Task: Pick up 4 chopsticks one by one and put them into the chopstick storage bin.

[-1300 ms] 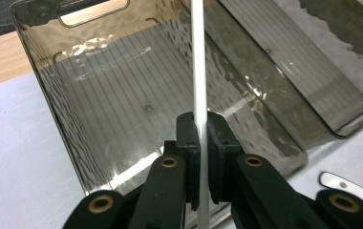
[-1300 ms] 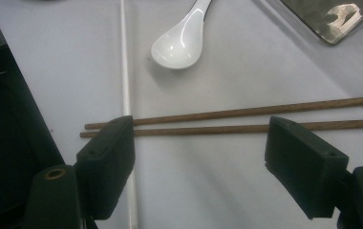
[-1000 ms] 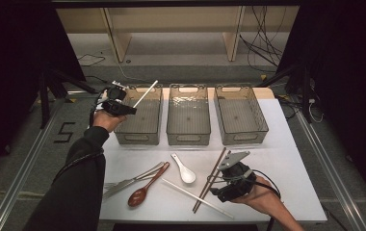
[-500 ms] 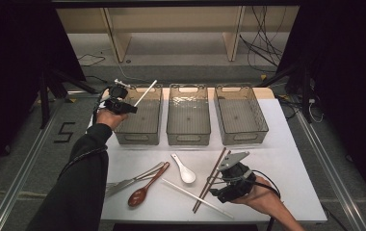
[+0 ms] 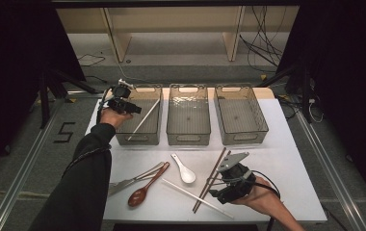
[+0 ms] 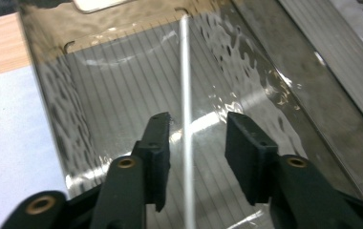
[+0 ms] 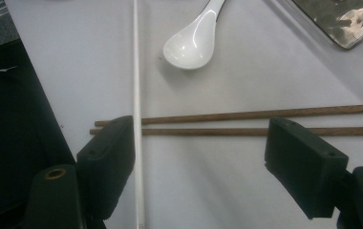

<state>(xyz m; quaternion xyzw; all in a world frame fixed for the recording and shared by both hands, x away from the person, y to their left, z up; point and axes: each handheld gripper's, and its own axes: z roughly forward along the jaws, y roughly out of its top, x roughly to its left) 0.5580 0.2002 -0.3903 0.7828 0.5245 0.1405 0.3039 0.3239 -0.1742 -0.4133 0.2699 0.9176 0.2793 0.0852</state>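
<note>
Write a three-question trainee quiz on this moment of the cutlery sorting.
1. True or false: the left gripper clamps the white chopstick.
2. Which bin holds that chopstick: A left bin, B middle bin, C right bin?
3. What lies just beyond the right gripper jaws?

Key:
1. False; its jaws have just been opening, pads clear of the stick.
2. A.
3. Two dark wooden chopsticks.

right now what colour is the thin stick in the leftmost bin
White thin stick, clearest in the left gripper view.
</note>
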